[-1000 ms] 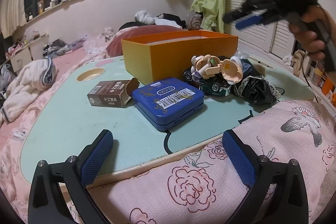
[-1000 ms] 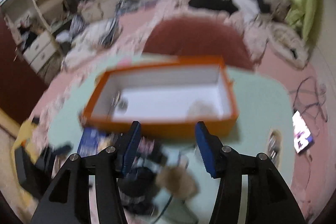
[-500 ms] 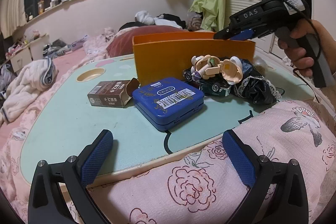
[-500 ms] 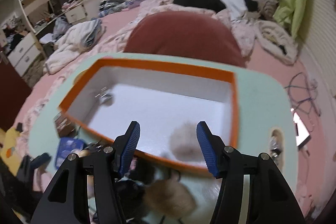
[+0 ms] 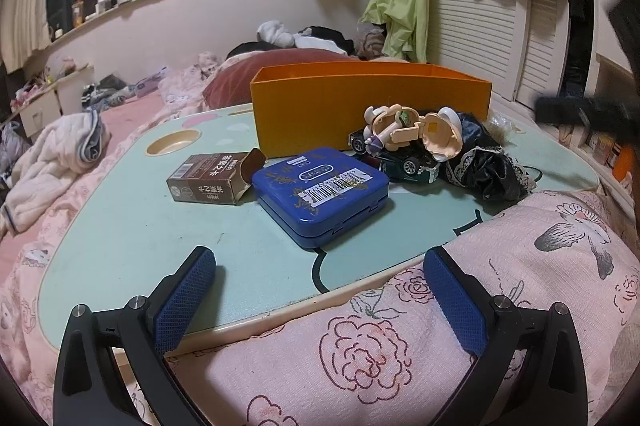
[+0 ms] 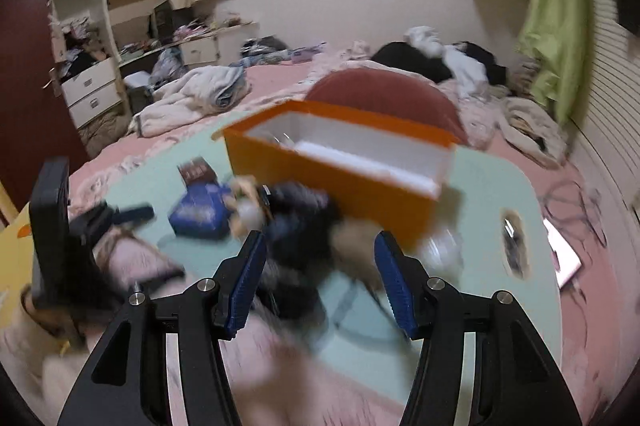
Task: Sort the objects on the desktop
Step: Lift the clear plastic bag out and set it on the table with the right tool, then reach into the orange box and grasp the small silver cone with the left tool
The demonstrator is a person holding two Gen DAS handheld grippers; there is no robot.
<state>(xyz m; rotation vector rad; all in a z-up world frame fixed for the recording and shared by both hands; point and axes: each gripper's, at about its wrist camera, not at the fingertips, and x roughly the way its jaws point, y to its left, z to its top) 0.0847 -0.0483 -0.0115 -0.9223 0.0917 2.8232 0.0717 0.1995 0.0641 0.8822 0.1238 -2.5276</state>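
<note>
left gripper: jaws spread wide, nothing between them; hangs low over the near table edge, above the floral blanket. Risk: a forward push could snag the blanket on the blue pads.
table: pale green top, cup hole at far left. Loose items sit mid-table, so a swipe could sweep them off the near rim.
brown carton: lying flat, end flap open, touching or just beside the tin. Risk: thin card crushes under a hard pinch; flap may catch.
blue tin: flat, lid closed, barcode sticker up, near centre. Risk: broad and smooth, could slip from the pads unless taken by the edges.
orange box: open top, at the far side behind the pile; white inside in the right view, something small in its far corner, cannot tell what. Risk: light walls, a bump could shove or tip it.
toy pile: cream clamshell toy resting on a green car, touching. Risk: lifting one drags or drops the other.
black lace cloth: crumpled, right of the toys, touching them. Risk: limp, could pull neighbours along.
right gripper: jaws partly apart, empty; over the dark cloth. View heavily blurred, so aim is uncertain and a blind grab is likely to miss.
</note>
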